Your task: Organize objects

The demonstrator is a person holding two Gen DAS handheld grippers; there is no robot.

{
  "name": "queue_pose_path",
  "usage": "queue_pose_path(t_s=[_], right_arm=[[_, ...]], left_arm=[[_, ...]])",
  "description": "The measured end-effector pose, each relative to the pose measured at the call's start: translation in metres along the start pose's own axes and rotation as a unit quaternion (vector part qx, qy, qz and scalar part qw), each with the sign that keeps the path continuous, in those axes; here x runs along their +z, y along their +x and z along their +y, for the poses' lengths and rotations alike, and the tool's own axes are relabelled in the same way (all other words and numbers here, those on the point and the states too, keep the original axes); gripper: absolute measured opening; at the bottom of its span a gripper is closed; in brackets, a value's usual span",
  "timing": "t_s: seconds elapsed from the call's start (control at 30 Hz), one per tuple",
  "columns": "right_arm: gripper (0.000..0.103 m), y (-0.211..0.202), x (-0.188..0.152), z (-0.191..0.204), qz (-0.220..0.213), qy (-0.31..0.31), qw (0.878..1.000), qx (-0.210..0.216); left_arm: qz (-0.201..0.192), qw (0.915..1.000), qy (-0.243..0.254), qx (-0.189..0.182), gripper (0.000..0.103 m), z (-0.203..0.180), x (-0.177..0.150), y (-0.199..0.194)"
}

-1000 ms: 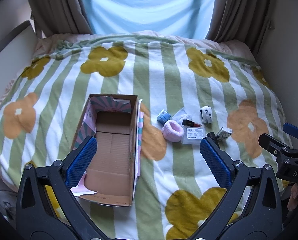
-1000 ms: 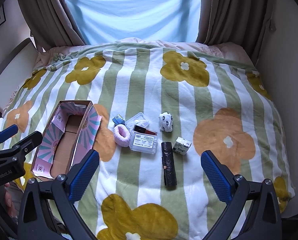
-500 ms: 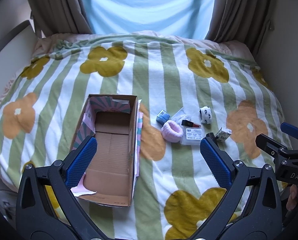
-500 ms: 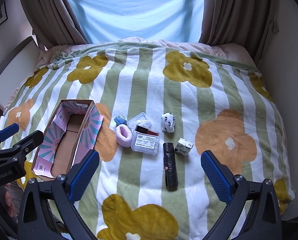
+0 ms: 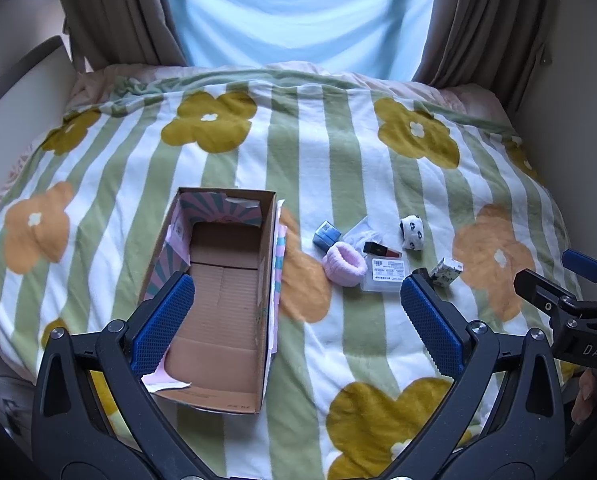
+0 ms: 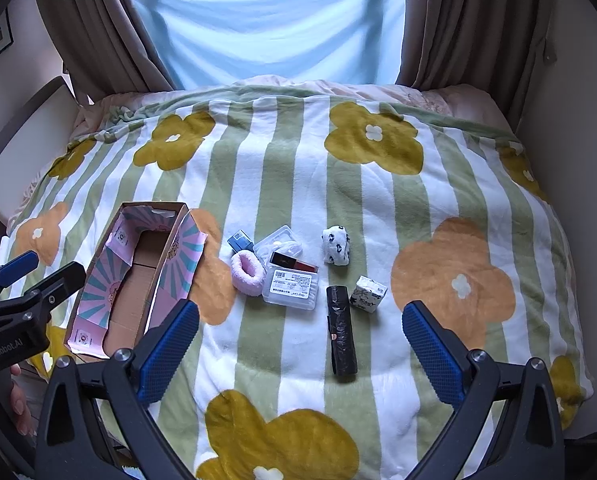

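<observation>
An open, empty cardboard box (image 5: 222, 292) (image 6: 134, 280) with pink patterned flaps lies on the flowered bedspread. To its right lies a cluster: a pink fluffy band (image 6: 248, 272), a small blue box (image 6: 240, 241), a clear plastic case (image 6: 292, 288), a dark red-ended tube (image 6: 294, 263), a white spotted sock roll (image 6: 335, 246), a small patterned box (image 6: 368, 294) and a black roll (image 6: 341, 330). My left gripper (image 5: 296, 316) is open and empty, hovering over the box's near right side. My right gripper (image 6: 300, 344) is open and empty, above the bed just short of the black roll.
The striped bedspread (image 6: 362, 208) covers the whole bed. Curtains (image 6: 98, 28) and a bright window stand behind it. A wall runs close along the right side. A headboard or rail (image 5: 14, 80) runs along the left.
Both grippers have drifted slightly; the scene has shifted a little in the right wrist view. No object has moved.
</observation>
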State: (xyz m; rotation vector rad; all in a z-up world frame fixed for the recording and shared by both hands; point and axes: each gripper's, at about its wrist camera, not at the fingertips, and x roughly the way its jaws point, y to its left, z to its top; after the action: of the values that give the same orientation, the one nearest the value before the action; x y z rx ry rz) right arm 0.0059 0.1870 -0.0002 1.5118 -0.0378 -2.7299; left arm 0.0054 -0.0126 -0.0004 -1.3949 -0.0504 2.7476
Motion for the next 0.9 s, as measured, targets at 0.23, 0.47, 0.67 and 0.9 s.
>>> queue_pose_path(t_s=[0.23,0.47,0.67,0.9], right_arm=[[0.102,0.000,0.002,-0.002,-0.001,0.003,1.000,0.000],[0.102,0.002,0.006,-0.015,0.000,0.016,1.000,-0.003],[0.102,0.019,-0.001,-0.027,0.021,0.028,0.999,-0.003],[0.101,0.061,-0.012,-0.043,0.065,0.045,0.997,-0.007]], left_arm=[[0.001,0.9999,0.011,-0.009,0.102,0.000,0.000,0.000],[0.021,0.9994,0.013,-0.023,0.102,-0.004,0.002,0.012],[0.049,0.9976,0.027,-0.040,0.102,-0.020,0.006,0.037],[0.098,0.9924,0.051,-0.055,0.102,-0.047,0.006,0.086]])
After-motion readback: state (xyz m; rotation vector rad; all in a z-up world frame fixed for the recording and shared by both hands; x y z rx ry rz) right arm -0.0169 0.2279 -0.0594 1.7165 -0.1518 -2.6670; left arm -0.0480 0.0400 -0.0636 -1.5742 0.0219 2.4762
